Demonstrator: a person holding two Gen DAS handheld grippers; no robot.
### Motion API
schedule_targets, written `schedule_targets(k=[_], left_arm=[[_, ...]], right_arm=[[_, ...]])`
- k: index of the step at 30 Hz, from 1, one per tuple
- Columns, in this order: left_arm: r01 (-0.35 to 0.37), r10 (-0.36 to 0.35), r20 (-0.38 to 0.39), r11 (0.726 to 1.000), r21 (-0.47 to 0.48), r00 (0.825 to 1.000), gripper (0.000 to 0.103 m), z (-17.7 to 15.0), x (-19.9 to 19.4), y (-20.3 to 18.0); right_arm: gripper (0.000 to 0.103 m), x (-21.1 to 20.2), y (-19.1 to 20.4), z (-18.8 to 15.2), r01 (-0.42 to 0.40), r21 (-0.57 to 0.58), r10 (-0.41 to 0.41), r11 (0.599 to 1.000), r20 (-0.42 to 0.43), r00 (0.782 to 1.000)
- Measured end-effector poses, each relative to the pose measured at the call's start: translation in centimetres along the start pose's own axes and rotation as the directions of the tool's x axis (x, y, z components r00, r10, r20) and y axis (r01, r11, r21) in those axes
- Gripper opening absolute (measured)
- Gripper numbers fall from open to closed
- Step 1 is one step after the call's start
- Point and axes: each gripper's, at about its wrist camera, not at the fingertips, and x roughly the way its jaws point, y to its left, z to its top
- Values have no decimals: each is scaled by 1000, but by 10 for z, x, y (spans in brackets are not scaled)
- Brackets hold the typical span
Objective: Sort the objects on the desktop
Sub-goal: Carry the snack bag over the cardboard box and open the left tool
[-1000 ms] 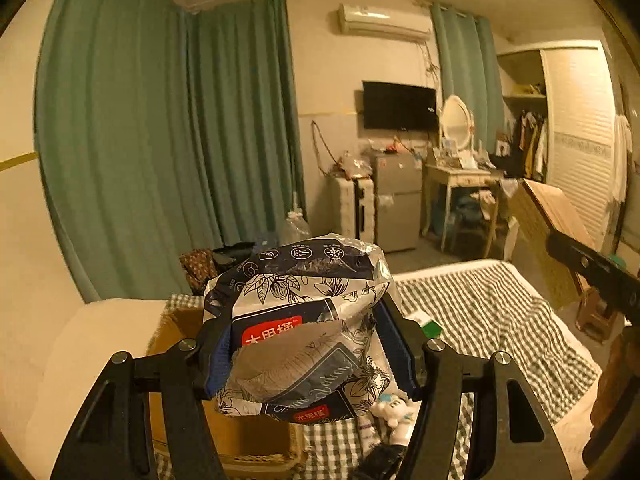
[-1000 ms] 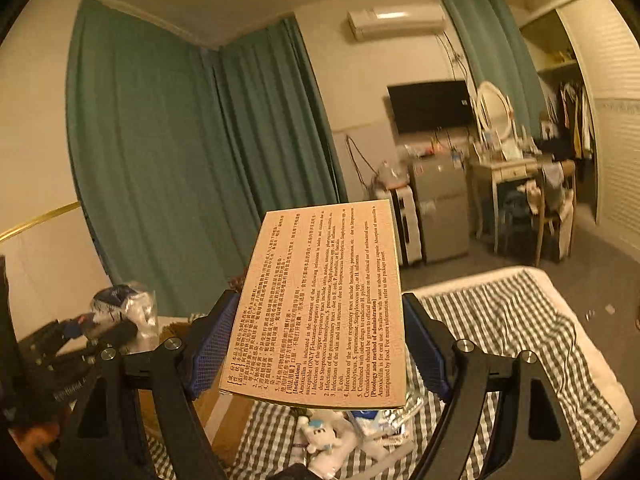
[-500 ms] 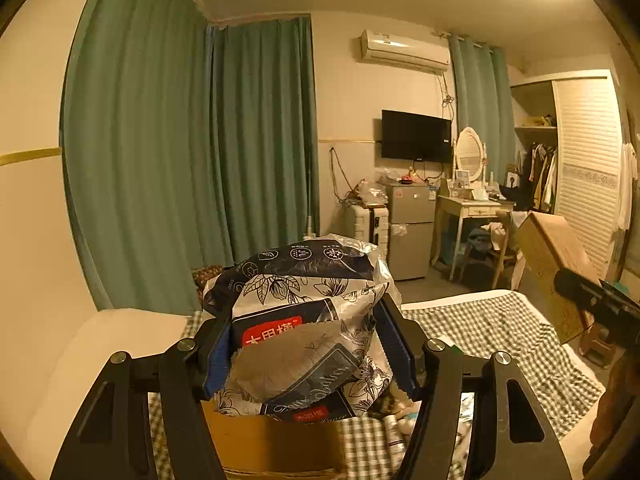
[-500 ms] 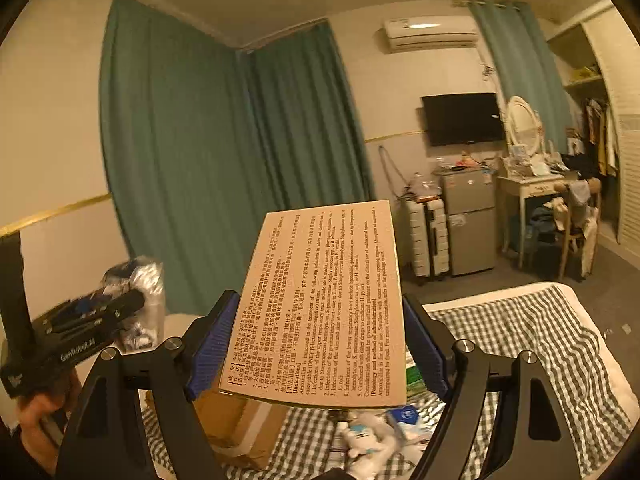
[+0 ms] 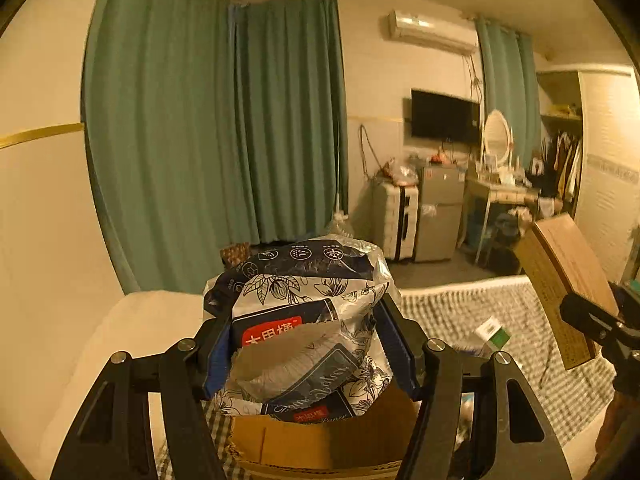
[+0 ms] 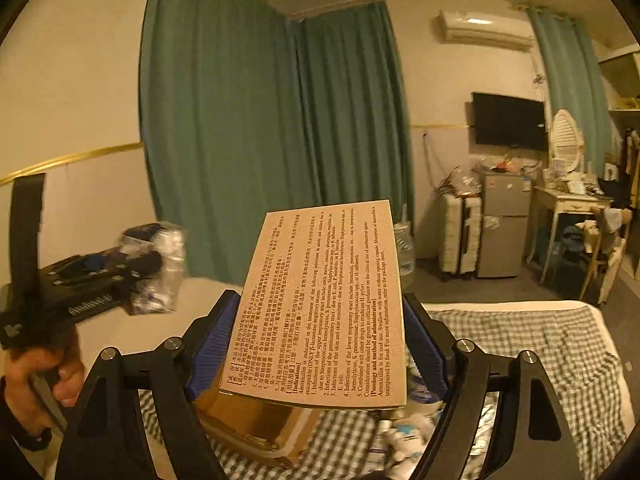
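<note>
The left hand-held gripper holds a foil packet directly above the cardboard box at lower centre; the right hand-held gripper clamps a medicine box.

The left tongs fill the lower middle of their own view, black arms spread apart and blue pads clamped on either side of a crumpled foil packet, pointing slightly downward. The right tongs sit likewise at the lower centre of their view, pads pressed against both edges of a flat printed box, tilted a little. At the lower left of the right view, the person's left hand grips the handle of the left tongs, fingers curled around it.
</note>
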Motion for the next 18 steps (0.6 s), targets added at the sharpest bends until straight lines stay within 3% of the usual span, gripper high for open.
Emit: schedule_targets(k=[8, 15, 18], left_arm=[[5, -8, -130, 1000, -24, 992, 66, -20, 45, 13], [-18, 10, -251, 999, -29, 968, 66, -37, 91, 21], [-21, 15, -311, 1000, -18, 950, 66, -52, 111, 19]], right_arm=[[79, 58, 32, -14, -62, -42, 58, 997, -94, 994], [79, 101, 41, -35, -90, -69, 75, 994, -188, 979], [79, 119, 45, -47, -104, -81, 84, 991, -227, 970]])
